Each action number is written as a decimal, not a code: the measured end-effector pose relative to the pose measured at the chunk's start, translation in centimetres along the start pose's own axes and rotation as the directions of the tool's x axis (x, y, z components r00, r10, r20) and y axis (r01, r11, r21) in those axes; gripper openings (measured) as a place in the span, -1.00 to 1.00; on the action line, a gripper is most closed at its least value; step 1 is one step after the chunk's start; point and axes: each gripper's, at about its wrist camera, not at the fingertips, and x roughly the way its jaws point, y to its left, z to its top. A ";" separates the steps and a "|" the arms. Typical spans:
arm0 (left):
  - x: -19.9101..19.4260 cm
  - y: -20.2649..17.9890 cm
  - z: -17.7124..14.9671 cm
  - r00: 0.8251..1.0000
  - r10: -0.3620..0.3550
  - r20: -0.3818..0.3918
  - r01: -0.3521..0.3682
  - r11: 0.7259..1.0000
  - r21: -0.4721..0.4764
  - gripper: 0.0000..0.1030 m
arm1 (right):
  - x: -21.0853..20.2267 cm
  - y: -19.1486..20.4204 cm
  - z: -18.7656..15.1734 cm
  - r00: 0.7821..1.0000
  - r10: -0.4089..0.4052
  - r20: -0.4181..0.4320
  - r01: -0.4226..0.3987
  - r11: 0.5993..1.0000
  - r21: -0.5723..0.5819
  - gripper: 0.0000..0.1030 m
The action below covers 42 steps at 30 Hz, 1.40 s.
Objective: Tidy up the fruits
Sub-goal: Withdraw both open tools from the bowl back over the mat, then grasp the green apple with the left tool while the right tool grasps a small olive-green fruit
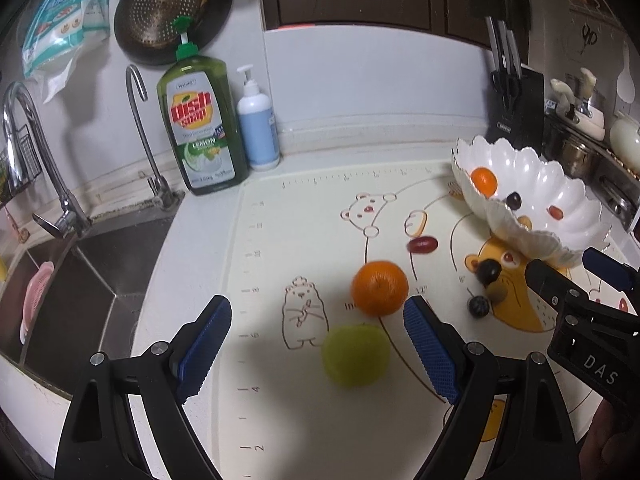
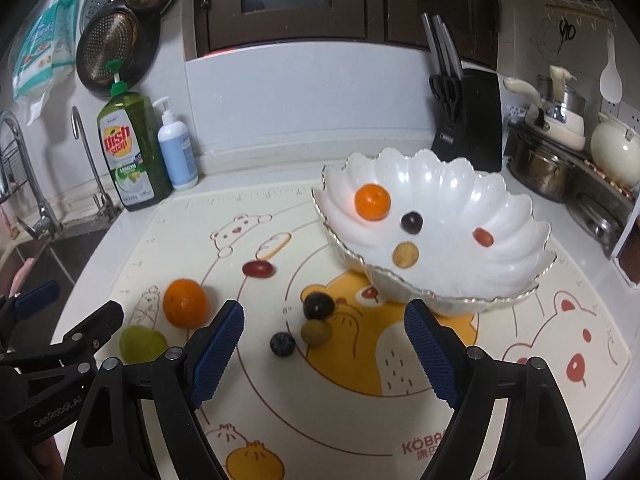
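My left gripper (image 1: 316,344) is open wide and holds nothing. The green fruit (image 1: 355,355) sits on the mat (image 1: 272,400) right between its two blue pads, a bit nearer the right one. The big orange (image 1: 380,288) is just past it, at about 1 o'clock from the green fruit. A long red grape (image 1: 422,245) lies farther on, at 12 o'clock from the orange.

My right gripper (image 2: 324,344) is open wide too, with nothing in it. Three little round fruits sit close together in front of it: a dark plum (image 2: 318,306), a brownish ball (image 2: 316,332) touching it at 6 o'clock, and a dark blue berry (image 2: 282,344) just beside the ball at 8 o'clock.

The white bowl (image 2: 512,220) with the wavy rim stands on the mat at 1 o'clock from my right gripper. It has four fruits inside, well apart from each other: a small orange (image 2: 372,201), a dark grape (image 2: 411,222), a tan round fruit (image 2: 405,255) and a small red fruit (image 2: 483,237).

At the back of the table, at 10 o'clock, a green dish soap bottle (image 2: 130,152) stands with a white and blue pump bottle (image 2: 178,152) just beside it. The sink (image 1: 80,280) is off to 9 o'clock. A black knife block (image 2: 468,120) stands behind the bowl at 12 o'clock.
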 end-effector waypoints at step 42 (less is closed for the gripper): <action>5.7 -1.8 -2.1 0.991 -0.055 -0.122 0.055 0.998 -0.006 0.45 | 7.1 -1.4 -1.7 0.986 0.038 -0.162 -0.028 0.998 0.062 0.03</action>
